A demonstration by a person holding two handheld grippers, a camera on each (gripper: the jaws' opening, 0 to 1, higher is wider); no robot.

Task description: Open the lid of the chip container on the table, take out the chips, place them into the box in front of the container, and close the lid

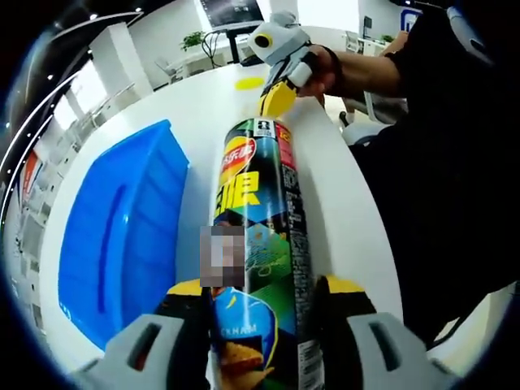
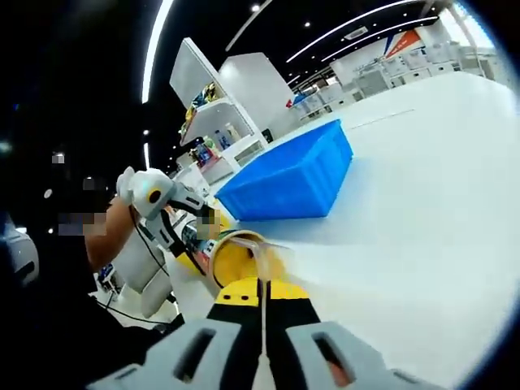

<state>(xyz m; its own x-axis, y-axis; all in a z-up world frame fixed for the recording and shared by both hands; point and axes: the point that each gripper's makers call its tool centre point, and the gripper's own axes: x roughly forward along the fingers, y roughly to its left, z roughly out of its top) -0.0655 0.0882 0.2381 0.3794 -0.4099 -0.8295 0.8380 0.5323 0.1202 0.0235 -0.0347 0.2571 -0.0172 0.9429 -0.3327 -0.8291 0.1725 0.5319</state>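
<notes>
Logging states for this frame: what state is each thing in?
Chip can: lying along the white table, clamped between left gripper's jaws, mouth open.
Lid: off the can, pinched edge-on.
Blue box: beside the can, contents not visible.
Left gripper: shut on the can.
Right gripper: shut on the lid at the can's mouth.

Chip container point(image 1: 258, 244): glossy printed wrap, smooth, looks like coated cardboard or foil, sheen along its length. Open mouth in right gripper view shows smooth yellow inside. Lid point(image 2: 262, 258): thin clear plastic, translucent, glossy. Box point(image 1: 122, 236): blue moulded plastic, smooth, semi-gloss, light reflections on walls. Bench point(image 2: 422, 187): white, smooth, slightly glossy top. Left claw point(image 1: 258, 325): matt grey plastic shells, black and yellow pads, pads look rubbery. Right claw point(image 2: 262, 325): same grey matt plastic, yellow-black jaws.
</notes>
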